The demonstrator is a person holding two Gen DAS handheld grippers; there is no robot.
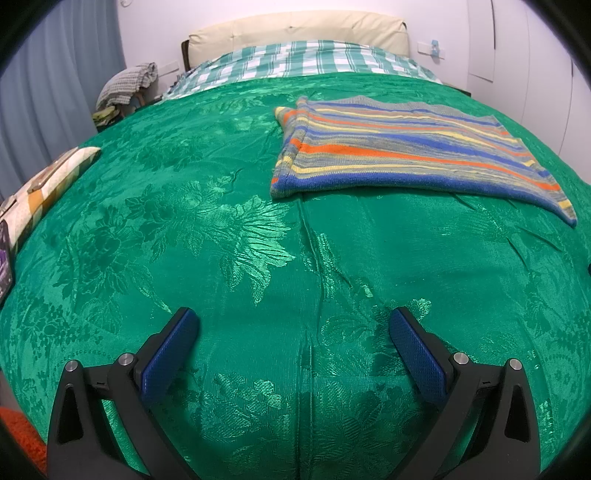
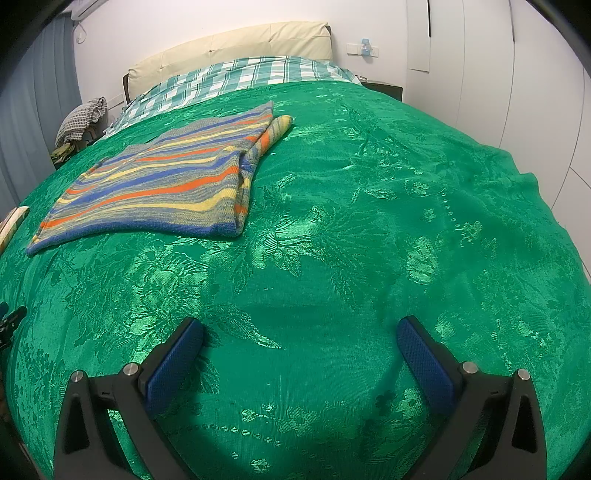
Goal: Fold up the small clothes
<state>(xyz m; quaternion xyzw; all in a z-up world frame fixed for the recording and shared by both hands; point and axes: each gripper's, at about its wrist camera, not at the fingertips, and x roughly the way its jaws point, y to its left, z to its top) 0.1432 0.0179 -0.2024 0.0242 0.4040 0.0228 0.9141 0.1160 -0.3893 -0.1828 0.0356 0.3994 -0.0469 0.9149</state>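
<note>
Through my left wrist camera, my left gripper [image 1: 291,317] hangs above the green bedspread [image 1: 229,236] with its blue-padded fingers [image 1: 168,354] spread wide and nothing between them. The striped knit garment [image 1: 413,147] lies flat on the bedspread ahead and to the right, well apart from the fingers, already doubled over with a folded edge on its left side and a blue hem facing me. Beyond it I see a green checked blanket [image 1: 306,62] at the far end of the bed and a cream headboard [image 1: 295,31] against the wall. A patterned pillow [image 1: 48,181] sits at the left edge of the bed, and a heap of checked cloth [image 1: 127,83] rests on something beside the bed. Through my right wrist camera, my right gripper [image 2: 299,325] is likewise spread wide and empty over the bedspread [image 2: 406,221]. Here the garment [image 2: 166,181] lies ahead and to the left, well apart from the fingers [image 2: 424,358], with a striped sleeve [image 2: 273,129] tucked along its right side. The checked blanket [image 2: 236,77] and headboard [image 2: 229,44] show behind it.
</note>
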